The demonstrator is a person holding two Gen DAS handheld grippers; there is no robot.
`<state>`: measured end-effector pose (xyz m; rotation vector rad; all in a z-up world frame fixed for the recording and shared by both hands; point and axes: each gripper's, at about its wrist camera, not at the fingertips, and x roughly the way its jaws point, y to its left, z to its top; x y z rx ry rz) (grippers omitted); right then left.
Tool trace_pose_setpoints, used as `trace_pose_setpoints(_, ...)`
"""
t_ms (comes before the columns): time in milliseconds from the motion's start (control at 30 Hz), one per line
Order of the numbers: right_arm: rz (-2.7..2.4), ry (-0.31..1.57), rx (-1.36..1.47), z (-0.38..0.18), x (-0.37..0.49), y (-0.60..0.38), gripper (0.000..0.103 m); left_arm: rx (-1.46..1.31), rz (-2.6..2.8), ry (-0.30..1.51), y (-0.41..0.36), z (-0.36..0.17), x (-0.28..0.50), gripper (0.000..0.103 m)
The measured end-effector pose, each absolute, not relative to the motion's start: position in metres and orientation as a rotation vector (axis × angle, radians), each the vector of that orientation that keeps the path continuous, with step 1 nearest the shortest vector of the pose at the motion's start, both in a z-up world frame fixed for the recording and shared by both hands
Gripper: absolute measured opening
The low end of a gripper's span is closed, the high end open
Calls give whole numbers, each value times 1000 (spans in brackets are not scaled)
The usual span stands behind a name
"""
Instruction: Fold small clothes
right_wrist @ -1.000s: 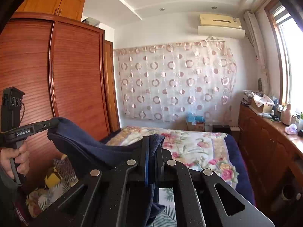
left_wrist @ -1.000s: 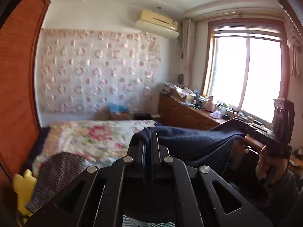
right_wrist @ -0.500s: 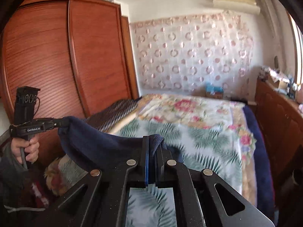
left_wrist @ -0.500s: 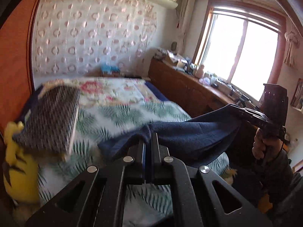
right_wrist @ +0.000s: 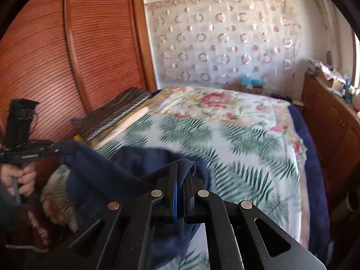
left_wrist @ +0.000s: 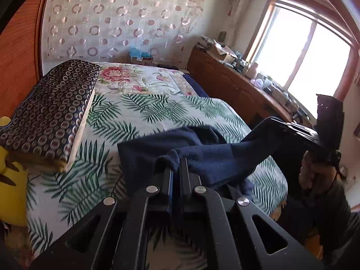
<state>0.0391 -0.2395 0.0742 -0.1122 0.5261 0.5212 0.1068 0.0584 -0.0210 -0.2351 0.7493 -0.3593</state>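
The left claw (left_wrist: 176, 168) is clamping one edge of the navy fleece garment (left_wrist: 202, 155), its jaws pressed together on the fabric. The right claw (right_wrist: 182, 171) is pinching another edge the same way. The garment is hanging stretched between the two claws, sagging in the middle, with its lower part draping onto the fern-print bedspread (left_wrist: 144, 112) just below and ahead of both claws.

From here the main risk appears to be bunching: the slack middle is already meeting the bed while both held edges are in the air, so the cloth could land creased or doubled under itself rather than flat. Each claw is gripping only a thin bit of edge, so a tug from the opposite side could pull the fleece free. The bed's near edge is close under the claws, and a loose end could slide off it.

The garment's type and full outline are hard to make out; folds are hiding much of it, and the claw bodies are covering the bed directly beneath. Motion blur is softening the nearest part of the right view.
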Motion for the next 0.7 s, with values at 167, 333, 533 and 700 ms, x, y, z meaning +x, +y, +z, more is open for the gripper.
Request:
trace_pose_setpoints(167,481,655,-70,52,122,-215,3,-214,-301,811,53,-43,162,5)
trace_pose_setpoints(333,418,710,-201,30,128,-194,32,-175,-289,790,59,-50,152,50)
trace_pose_setpoints(533,431,654,-266,34,71,-189,43,-161,-260,772,75,-49,121,70)
trace_pose_setpoints(700,524,629,-234,29,5,-183,43,-161,-250,750,81,-53,87,76)
